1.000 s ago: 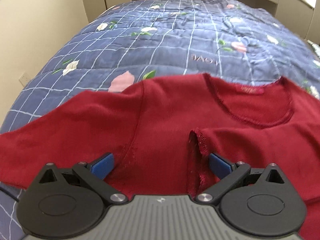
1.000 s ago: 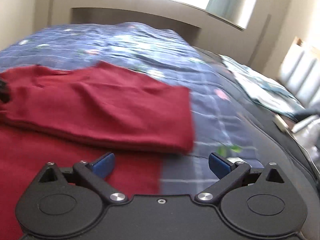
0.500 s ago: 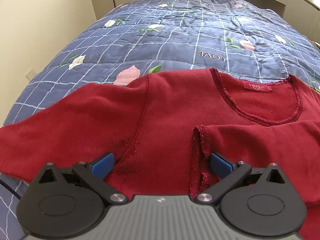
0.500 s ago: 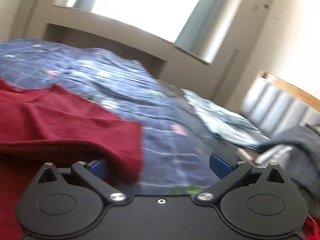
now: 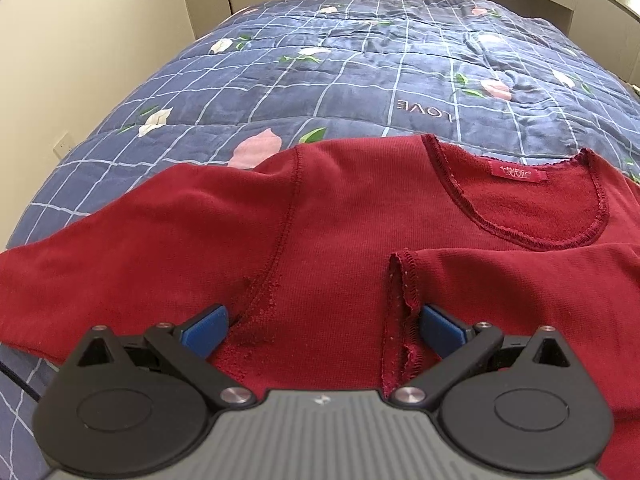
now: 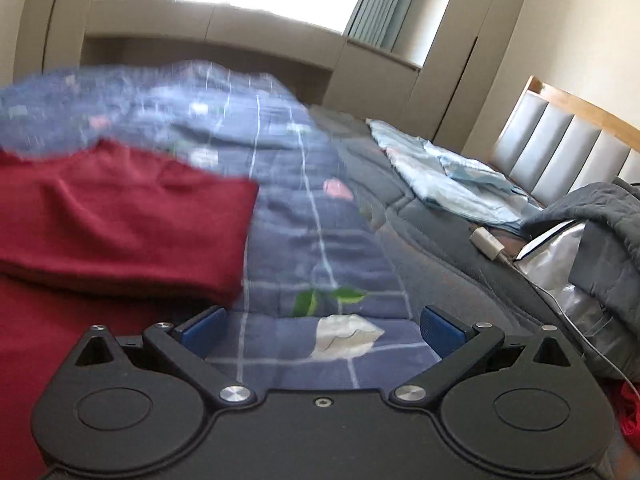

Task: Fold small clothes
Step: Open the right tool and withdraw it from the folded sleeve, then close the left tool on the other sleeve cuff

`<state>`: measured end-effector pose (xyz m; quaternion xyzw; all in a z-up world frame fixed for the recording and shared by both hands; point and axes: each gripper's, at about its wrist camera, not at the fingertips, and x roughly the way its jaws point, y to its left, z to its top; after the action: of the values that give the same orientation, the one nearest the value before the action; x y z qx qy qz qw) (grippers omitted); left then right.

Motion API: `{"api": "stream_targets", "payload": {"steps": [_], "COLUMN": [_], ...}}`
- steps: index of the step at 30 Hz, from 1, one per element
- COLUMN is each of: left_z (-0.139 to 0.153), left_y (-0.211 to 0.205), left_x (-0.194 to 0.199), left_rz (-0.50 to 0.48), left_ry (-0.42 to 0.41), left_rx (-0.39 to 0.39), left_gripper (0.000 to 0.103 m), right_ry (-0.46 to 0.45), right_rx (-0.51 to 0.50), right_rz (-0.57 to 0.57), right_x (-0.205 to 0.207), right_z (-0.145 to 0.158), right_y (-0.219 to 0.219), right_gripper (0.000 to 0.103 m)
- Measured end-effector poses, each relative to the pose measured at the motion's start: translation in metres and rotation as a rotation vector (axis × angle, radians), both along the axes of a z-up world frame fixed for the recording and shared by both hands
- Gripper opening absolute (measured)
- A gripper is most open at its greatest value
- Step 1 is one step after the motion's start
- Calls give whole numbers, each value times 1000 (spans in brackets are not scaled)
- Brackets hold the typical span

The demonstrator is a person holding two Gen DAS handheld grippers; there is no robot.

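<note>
A dark red long-sleeved top (image 5: 328, 216) lies flat on the blue checked quilt (image 5: 360, 68), neckline away from me. Its right sleeve (image 5: 520, 280) is folded across the chest, cuff at the middle. The left sleeve (image 5: 120, 232) stretches out to the left. My left gripper (image 5: 323, 330) hovers open just above the chest, its blue pads either side of the cuff edge, holding nothing. In the right wrist view the folded red sleeve (image 6: 120, 224) lies at the left, and my right gripper (image 6: 323, 330) is open over bare quilt beside it, empty.
A wall with a socket (image 5: 64, 146) runs along the bed's left side. To the right lie a light blue garment (image 6: 452, 172), a grey blanket (image 6: 600, 232), a white charger with cable (image 6: 488, 244) and a padded headboard (image 6: 560, 140). The window ledge (image 6: 208, 28) bounds the far end.
My left gripper has tilted and pulled back slightly, showing more of the quilt. The right gripper has swung right, off the folded sleeve, and now faces the bed's headboard side.
</note>
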<state>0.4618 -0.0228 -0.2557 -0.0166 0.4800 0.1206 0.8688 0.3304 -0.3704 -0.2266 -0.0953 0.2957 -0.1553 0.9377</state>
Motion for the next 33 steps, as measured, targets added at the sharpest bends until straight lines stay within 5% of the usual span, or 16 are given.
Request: {"api": "stream_targets", "payload": {"steps": [7, 13, 25, 29, 33], "left_z": [-2, -3, 14, 34, 48], "left_y": [4, 3, 8, 20, 61], "left_x": [-4, -8, -22, -46, -70], "left_rz": [-9, -11, -65, -92, 11], "left_ry": [-28, -56, -68, -108, -106], "left_rx": [-19, -12, 23, 106, 119], "left_gripper": [103, 103, 103, 103, 103], "right_ry": [-40, 22, 29, 31, 68], "right_rx": [37, 18, 8, 83, 192], "right_rz": [82, 84, 64, 102, 152], "right_x": [72, 117, 85, 63, 38], "right_z": [-2, -28, -8, 6, 17], "right_y": [13, 11, 27, 52, 86], "right_gripper": [102, 102, 102, 102, 102]}}
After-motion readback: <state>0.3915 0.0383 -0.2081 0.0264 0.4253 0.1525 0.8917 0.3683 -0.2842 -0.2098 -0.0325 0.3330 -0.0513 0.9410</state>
